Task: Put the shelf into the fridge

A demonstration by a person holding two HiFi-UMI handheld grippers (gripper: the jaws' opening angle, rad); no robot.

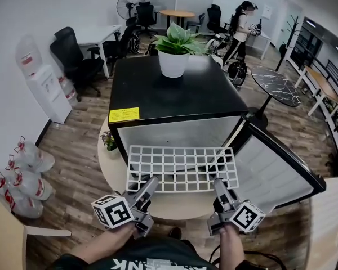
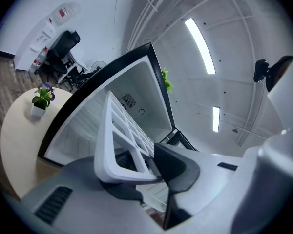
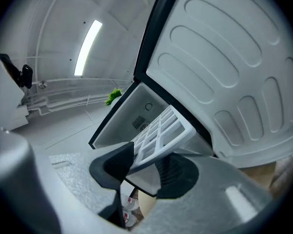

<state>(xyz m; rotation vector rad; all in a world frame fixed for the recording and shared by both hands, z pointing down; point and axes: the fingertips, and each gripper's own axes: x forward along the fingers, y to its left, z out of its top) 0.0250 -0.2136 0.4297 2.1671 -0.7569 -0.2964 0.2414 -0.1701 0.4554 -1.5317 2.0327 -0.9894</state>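
Left gripper (image 1: 151, 181), right gripper (image 1: 218, 182) clamp shelf (image 1: 180, 147) near edge; far edge at fridge (image 1: 169, 94) mouth.

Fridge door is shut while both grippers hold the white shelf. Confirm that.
Wrong: the fridge door stands open, swung out to the right in the head view. The left gripper and right gripper do hold the white shelf.

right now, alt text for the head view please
The left gripper and right gripper hold a white shelf by its near edge at the mouth of an open black fridge, door swung to the right. A potted plant stands on the fridge.
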